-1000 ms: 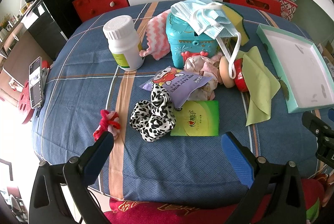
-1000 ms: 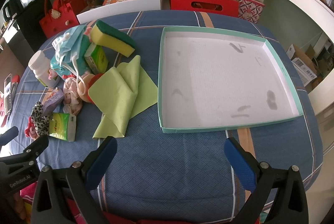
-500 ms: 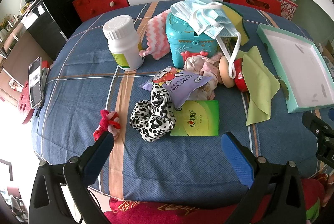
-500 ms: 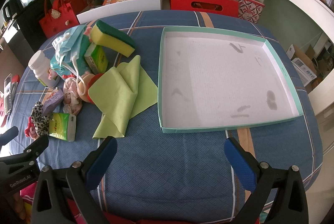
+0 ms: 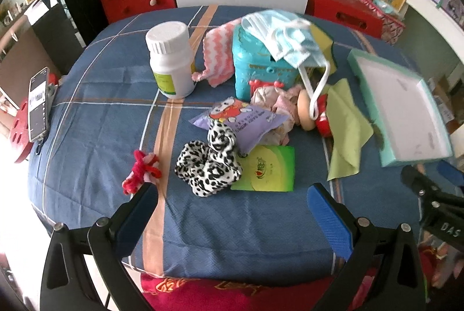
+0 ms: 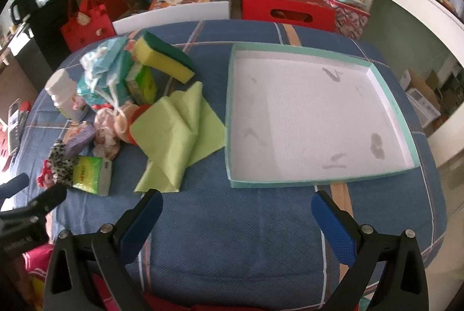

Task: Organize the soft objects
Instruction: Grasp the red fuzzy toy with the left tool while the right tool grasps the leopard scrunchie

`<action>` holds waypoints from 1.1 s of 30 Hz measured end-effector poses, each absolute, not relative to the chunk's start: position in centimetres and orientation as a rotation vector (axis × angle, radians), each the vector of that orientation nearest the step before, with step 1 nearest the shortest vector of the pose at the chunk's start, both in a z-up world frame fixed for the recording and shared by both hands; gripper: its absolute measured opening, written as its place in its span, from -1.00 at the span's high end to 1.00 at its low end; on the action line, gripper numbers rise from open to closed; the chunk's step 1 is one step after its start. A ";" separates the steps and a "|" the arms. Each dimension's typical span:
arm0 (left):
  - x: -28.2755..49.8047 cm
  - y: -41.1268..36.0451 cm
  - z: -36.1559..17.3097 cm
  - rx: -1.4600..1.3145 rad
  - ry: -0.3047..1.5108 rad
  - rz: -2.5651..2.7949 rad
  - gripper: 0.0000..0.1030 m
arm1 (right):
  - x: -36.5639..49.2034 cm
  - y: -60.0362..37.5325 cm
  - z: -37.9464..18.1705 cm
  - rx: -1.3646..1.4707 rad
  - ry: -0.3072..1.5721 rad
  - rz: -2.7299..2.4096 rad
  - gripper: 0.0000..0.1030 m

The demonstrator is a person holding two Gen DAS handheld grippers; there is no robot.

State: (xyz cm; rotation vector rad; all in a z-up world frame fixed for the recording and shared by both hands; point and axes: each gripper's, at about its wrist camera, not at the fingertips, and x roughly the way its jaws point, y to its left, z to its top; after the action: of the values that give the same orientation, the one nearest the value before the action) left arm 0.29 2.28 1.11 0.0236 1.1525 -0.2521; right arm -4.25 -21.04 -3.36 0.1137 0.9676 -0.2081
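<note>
Both the left gripper [image 5: 232, 202] and the right gripper [image 6: 236, 208] hover wide open and empty over the table's near edge, so sorting looks unstarted. The leopard scrunchie [image 5: 208, 163], green cloth [image 6: 177, 134], face mask [image 5: 287, 35] and sponge [image 6: 163, 57] lie heaped at the left, and the tray [image 6: 406, 119] at the right holds nothing. Compared with a second ago, nothing on the table has shifted; only the cameras moved slightly.

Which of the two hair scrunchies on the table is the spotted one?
The black-and-white leopard-print scrunchie, lying against the green tissue pack. The other, the red and pink scrunchie, is plain yarn and lies apart by the orange stripe.
</note>
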 end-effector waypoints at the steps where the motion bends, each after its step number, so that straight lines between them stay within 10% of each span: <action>1: 0.5 2.7 1.6 0.031 1.142 -0.254 -0.99 | -4.1 -20.8 -3.3 0.120 0.973 -0.187 -1.00; 28: 4.6 12.4 -2.2 -0.125 1.093 -0.241 -0.99 | 1.4 -7.0 -2.6 -0.061 0.968 0.380 -1.00; 33: 4.9 13.0 -3.9 -0.156 1.133 -0.268 -0.95 | 2.0 -5.3 -3.8 -0.055 0.987 0.462 -0.74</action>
State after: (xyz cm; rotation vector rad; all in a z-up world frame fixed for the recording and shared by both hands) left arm 4.90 12.99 -3.89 -0.1563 1.1331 -0.2677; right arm 1.98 -5.31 -3.78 -0.0553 0.9866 0.4620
